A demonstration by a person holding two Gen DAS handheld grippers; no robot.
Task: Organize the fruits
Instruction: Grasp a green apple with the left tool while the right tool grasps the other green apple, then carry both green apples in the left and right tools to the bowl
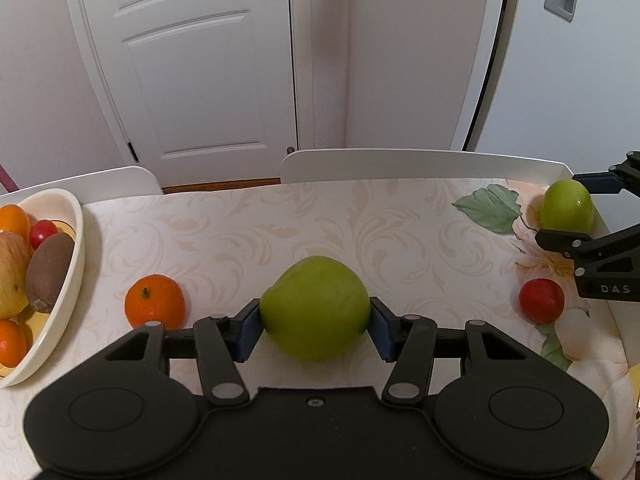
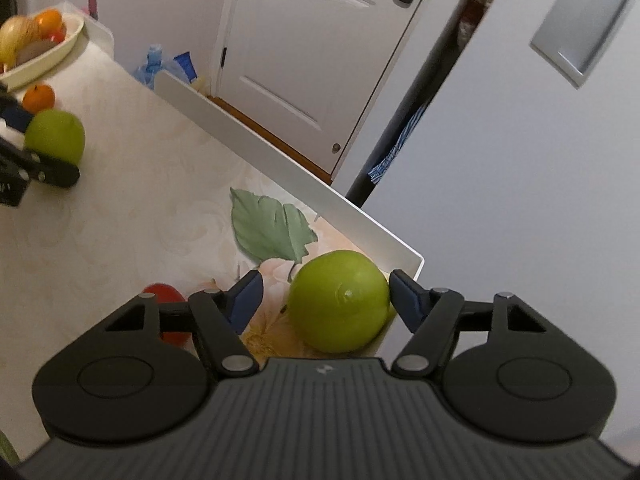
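My left gripper (image 1: 315, 322) is shut on a green apple (image 1: 315, 308) at the table's middle; both blue pads touch its sides. The same apple shows in the right wrist view (image 2: 56, 136). My right gripper (image 2: 326, 300) is open around a second green apple (image 2: 339, 300) by the table's right edge; the right pad is close to it, the left pad stands apart. That apple also shows in the left wrist view (image 1: 567, 205). A white bowl (image 1: 68, 280) at the left holds several fruits.
A tangerine (image 1: 155, 301) lies between the bowl and my left gripper. A red tomato (image 1: 541, 301) lies near the right gripper, partly hidden in the right wrist view (image 2: 166, 294). White chair backs (image 1: 400, 164) stand behind the table. The table edge (image 2: 400, 248) is close to the right apple.
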